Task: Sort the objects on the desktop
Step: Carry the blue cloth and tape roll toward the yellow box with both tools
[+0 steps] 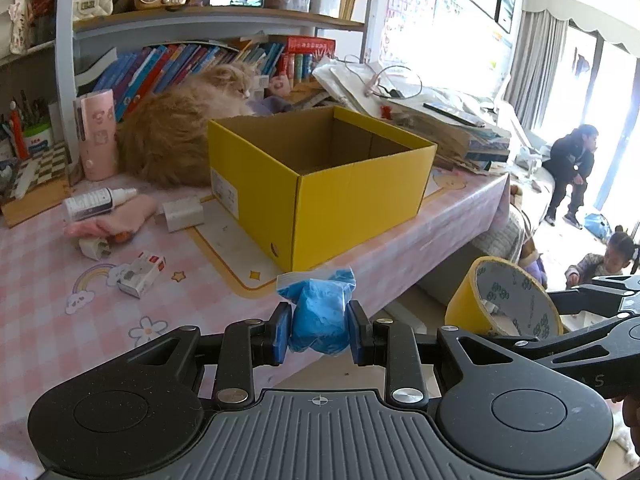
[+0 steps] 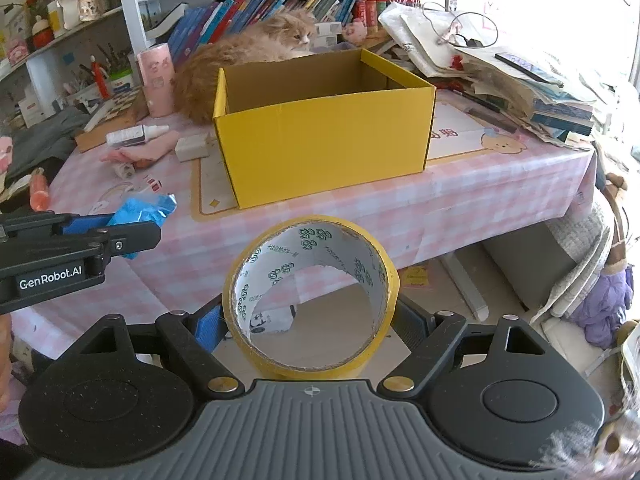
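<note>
My left gripper (image 1: 319, 330) is shut on a crumpled blue plastic bag (image 1: 320, 312), held above the desk's front edge before the open yellow cardboard box (image 1: 340, 196). My right gripper (image 2: 310, 320) is shut on a yellow tape roll (image 2: 310, 296), held off the desk's front edge, below and in front of the box (image 2: 320, 136). The tape roll also shows at right in the left wrist view (image 1: 504, 300). The left gripper with the bag (image 2: 142, 210) shows at left in the right wrist view. The box looks empty.
A white dropper bottle (image 1: 96, 202), a white charger block (image 1: 182, 212), a pink cloth (image 1: 116, 220), a small plug (image 1: 94, 248) and a small carton (image 1: 140, 274) lie on the pink checked desk (image 1: 52, 320). An orange cat (image 1: 180, 136) lies behind the box. Stacked papers (image 1: 440, 120) sit at right.
</note>
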Motion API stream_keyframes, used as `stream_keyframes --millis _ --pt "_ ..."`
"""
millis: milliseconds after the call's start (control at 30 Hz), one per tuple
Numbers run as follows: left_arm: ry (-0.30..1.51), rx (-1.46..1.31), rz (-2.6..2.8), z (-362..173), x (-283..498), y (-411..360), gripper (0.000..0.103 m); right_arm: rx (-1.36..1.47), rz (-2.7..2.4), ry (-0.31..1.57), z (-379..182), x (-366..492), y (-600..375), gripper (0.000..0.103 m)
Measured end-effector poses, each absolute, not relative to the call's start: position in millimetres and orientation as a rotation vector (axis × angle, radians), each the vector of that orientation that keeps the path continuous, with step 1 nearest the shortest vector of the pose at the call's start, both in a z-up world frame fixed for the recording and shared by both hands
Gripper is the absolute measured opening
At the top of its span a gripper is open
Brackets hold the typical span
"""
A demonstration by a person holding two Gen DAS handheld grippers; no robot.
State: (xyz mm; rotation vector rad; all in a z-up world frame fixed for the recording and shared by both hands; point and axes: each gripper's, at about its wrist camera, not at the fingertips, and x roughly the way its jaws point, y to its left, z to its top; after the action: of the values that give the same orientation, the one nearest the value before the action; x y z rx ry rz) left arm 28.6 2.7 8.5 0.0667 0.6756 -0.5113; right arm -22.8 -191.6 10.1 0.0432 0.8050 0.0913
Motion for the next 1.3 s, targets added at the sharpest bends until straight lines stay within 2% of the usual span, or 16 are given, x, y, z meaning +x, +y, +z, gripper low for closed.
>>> stream_keyframes --millis 1300 --pt "0.589 0.155 -0.559 18 34 -12 0.028 0.002 0.130 0.781 14 -1 -181 0.083"
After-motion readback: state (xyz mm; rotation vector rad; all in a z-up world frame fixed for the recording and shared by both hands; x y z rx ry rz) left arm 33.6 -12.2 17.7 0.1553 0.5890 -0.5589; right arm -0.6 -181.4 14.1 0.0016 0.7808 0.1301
